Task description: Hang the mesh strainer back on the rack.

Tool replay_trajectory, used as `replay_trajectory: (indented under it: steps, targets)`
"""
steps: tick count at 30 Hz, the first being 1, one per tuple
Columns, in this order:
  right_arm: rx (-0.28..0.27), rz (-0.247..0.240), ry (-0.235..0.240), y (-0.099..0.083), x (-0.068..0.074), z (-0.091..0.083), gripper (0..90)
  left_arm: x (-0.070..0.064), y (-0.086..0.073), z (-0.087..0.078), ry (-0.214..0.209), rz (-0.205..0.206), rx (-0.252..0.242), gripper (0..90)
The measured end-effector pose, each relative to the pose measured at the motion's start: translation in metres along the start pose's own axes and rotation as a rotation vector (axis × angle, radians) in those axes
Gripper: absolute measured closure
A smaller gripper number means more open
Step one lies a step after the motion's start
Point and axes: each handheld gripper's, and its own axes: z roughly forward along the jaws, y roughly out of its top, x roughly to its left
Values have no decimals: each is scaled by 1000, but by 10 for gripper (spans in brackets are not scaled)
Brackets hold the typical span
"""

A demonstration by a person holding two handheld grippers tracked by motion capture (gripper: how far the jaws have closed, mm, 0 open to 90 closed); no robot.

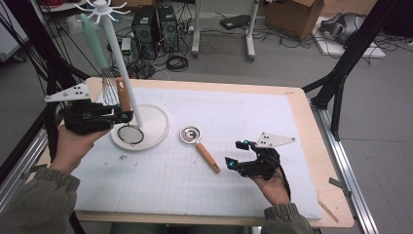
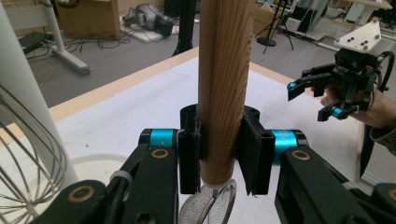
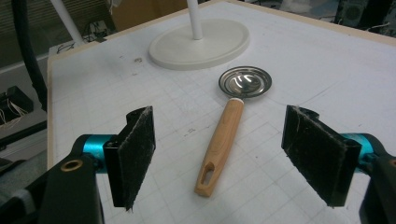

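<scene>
Strainer (image 1: 130, 133): we see it held upright by its wooden handle (image 2: 223, 88), mesh bowl down over the white stand base (image 1: 157, 127), handle end up, close beside the stand's pole (image 1: 121, 61).
Strainer axis: near vertical in the high view, the handle tilting slightly towards the pole; in the left gripper view the handle runs straight up between the jaws.
Left gripper (image 1: 127, 116): closed tight on the low end of the wooden handle, both pads pressed against it, just above the mesh.
Strainer, hidden parts: in the left gripper view the top of the handle is cut off by the frame and we make out just a sliver of mesh (image 2: 205, 210) below the pads; we cannot tell whether the bowl touches the base.
Whisk (image 1: 108, 83): hangs from the stand's top hooks by a pale green handle, wires down, just beside the strainer handle.
Ladle (image 1: 198, 144): lies flat on the white mat (image 1: 253, 122), steel bowl towards the stand, wooden handle pointing towards the right gripper.
Right gripper (image 1: 233, 153): jaws wide apart and holding nothing, low over the mat near the ladle's handle end (image 3: 205, 183); in its own view the handle lies between the two pads.
Table (image 1: 297, 97): wooden edge shows around the mat.
</scene>
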Motion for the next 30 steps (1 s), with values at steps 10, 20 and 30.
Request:
replay_trajectory:
  steps: [10,20,30]
  targets:
    - [13,0,4,0,0,2,251,4,18,-9,15,4,-4,711]
    - [15,-2,4,-1,0,2,252,7,32,-17,28,7,-12,711]
    - [17,0,7,-1,-1,3,252,14,44,-22,50,5,-25,711]
